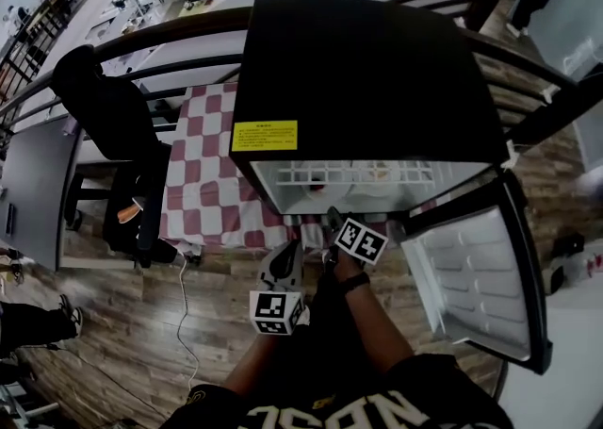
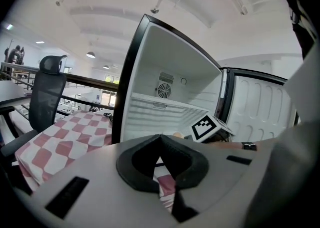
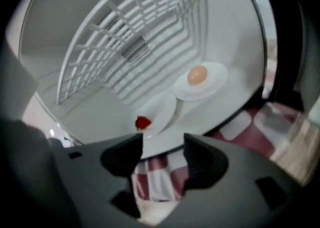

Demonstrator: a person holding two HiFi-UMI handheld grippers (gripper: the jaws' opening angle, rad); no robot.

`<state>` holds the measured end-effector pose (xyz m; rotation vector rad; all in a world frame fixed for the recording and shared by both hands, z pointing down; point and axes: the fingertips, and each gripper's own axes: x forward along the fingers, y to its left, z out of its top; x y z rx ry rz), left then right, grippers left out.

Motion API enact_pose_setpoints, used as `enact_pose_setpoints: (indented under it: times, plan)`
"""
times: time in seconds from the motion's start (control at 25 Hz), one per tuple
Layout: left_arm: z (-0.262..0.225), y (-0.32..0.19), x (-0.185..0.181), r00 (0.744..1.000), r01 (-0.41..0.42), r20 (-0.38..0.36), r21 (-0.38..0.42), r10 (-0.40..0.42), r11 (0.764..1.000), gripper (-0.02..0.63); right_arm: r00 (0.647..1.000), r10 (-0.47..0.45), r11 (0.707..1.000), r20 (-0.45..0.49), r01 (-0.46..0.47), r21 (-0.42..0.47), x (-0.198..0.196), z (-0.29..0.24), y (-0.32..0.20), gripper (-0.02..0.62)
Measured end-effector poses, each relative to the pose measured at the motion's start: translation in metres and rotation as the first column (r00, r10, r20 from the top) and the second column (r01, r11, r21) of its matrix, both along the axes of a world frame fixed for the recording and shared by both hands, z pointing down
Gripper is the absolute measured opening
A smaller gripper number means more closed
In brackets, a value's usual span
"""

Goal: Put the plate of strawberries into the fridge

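White plate [image 3: 163, 108], 1 strawberry [image 3: 143, 122], inside open fridge [image 1: 367, 78]

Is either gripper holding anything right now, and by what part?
Nothing. Right gripper open, the strawberry plate resting beyond it in the fridge; left gripper shut, empty.

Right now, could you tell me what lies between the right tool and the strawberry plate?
Only the fridge's bare front edge separates the right tool from the plate, in the right gripper view.

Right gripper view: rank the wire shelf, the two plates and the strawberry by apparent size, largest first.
1. Wire shelf.
2. Plate with round tan food and strawberry plate: too alike to rank.
3. Strawberry.
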<state>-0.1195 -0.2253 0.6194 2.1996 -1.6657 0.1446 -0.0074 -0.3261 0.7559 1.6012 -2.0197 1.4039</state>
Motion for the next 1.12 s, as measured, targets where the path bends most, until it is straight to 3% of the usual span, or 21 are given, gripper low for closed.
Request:
enact_pose_setpoints:
  times: [0.12, 0.24, 0.32, 0.44, 0.68, 0.88, 1.12]
  plan:
    - [-0.010, 0.002, -0.003, 1.000, -0.006, 0.005, 0.022, 0.006, 1.000, 0.018, 0.976, -0.066, 0.990, -0.209, 0.091, 0.112, 0.020, -0.023, 0.010, 0.256]
    - [-0.021, 0.006, -0.005, 1.000, -0.011, 0.000, 0.047, 0.011, 0.999, 0.017, 0.944, -0.105, 0.956, -0.314, 0.182, 0.228, 0.024, -0.057, 0.022, 0.256]
    - [-0.029, 0.011, -0.004, 1.000, -0.014, -0.006, 0.066, 0.015, 0.998, 0.017, 0.912, -0.114, 0.911, -0.393, 0.254, 0.324, 0.022, -0.086, 0.033, 0.248]
    - [-0.047, 0.018, 0.001, 1.000, -0.027, -0.007, 0.105, 0.028, 0.994, 0.017, 0.876, -0.094, 0.828, -0.473, 0.332, 0.452, 0.016, -0.133, 0.052, 0.162]
    - [-0.081, 0.040, 0.007, 0.999, -0.051, -0.002, 0.177, 0.053, 0.983, 0.017, 0.905, -0.067, 0.740, -0.420, 0.327, 0.588, 0.008, -0.200, 0.103, 0.065]
    - [-0.107, 0.058, 0.013, 0.998, -0.071, 0.014, 0.225, 0.069, 0.972, 0.017, 0.925, -0.064, 0.675, -0.375, 0.317, 0.666, 0.005, -0.248, 0.137, 0.034]
    - [-0.136, 0.072, 0.015, 0.998, -0.062, 0.021, 0.303, 0.058, 0.951, 0.017, 0.937, -0.059, 0.640, -0.343, 0.299, 0.708, 0.007, -0.278, 0.159, 0.020]
